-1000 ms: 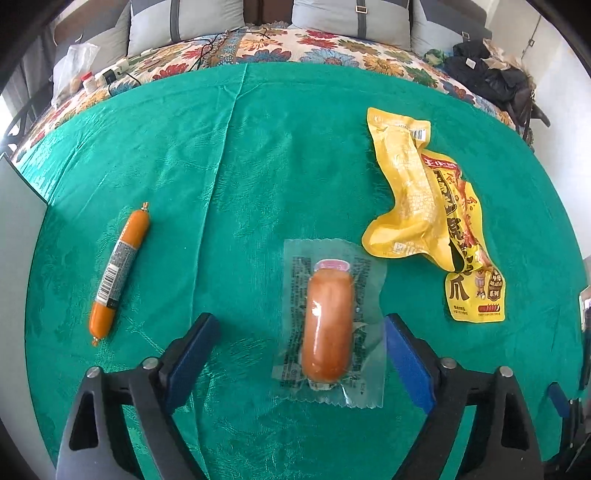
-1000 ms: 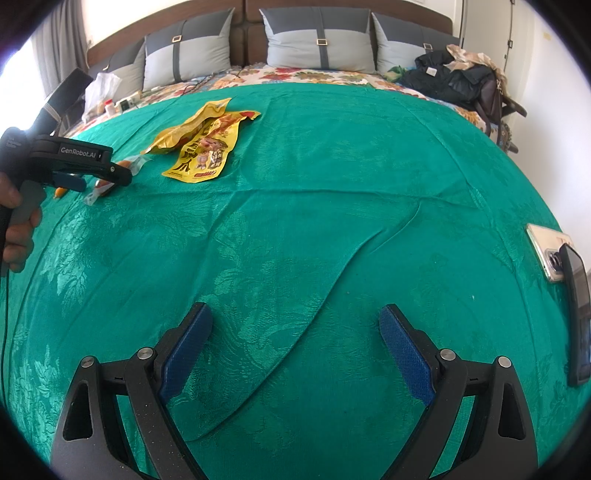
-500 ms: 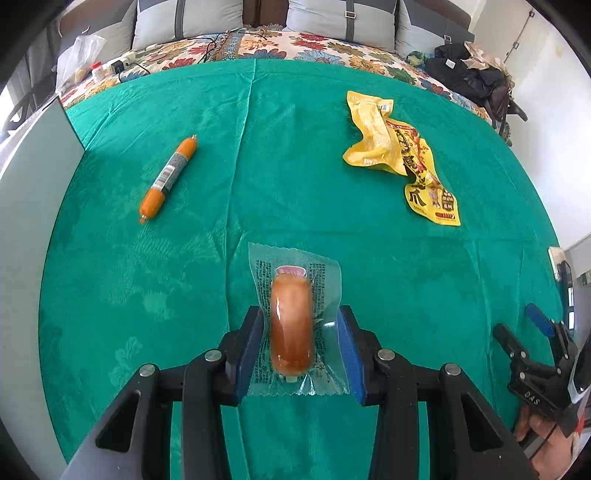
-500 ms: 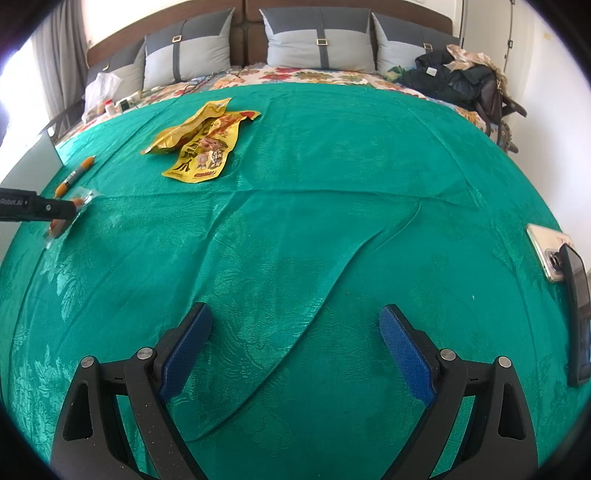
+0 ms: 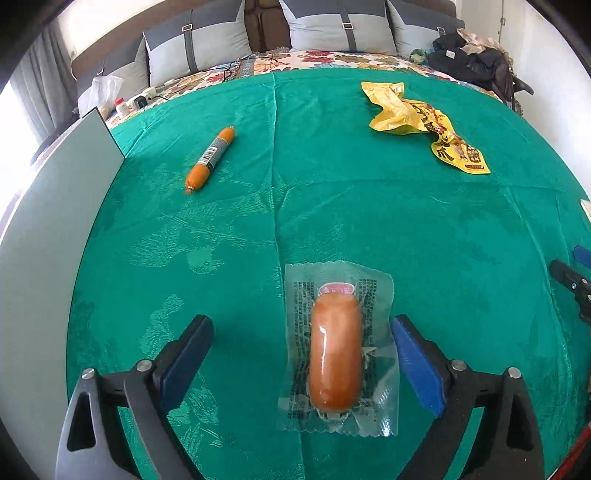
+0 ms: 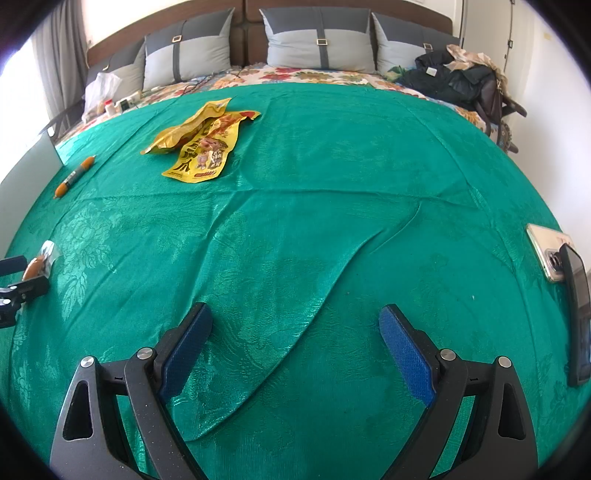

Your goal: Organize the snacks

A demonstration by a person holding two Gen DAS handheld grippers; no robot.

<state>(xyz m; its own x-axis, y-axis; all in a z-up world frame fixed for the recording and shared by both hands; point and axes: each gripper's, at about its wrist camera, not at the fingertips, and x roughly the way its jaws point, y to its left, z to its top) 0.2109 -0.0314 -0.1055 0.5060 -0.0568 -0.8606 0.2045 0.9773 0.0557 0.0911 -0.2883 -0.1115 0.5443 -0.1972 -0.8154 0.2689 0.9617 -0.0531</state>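
Silver phones (image 6: pixel 550 254) appear in the right wrist view only.

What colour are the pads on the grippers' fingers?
Blue pads on black fingers, clearest in the right wrist view.

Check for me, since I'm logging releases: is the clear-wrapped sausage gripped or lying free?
Lying free. The wrapped sausage rests flat on the green cloth between the opening left gripper pads, with gaps on both sides.

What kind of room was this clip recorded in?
Most likely a bedroom: grey pillows lean on a headboard, with a floral bedspread under the green cloth holding the snacks.
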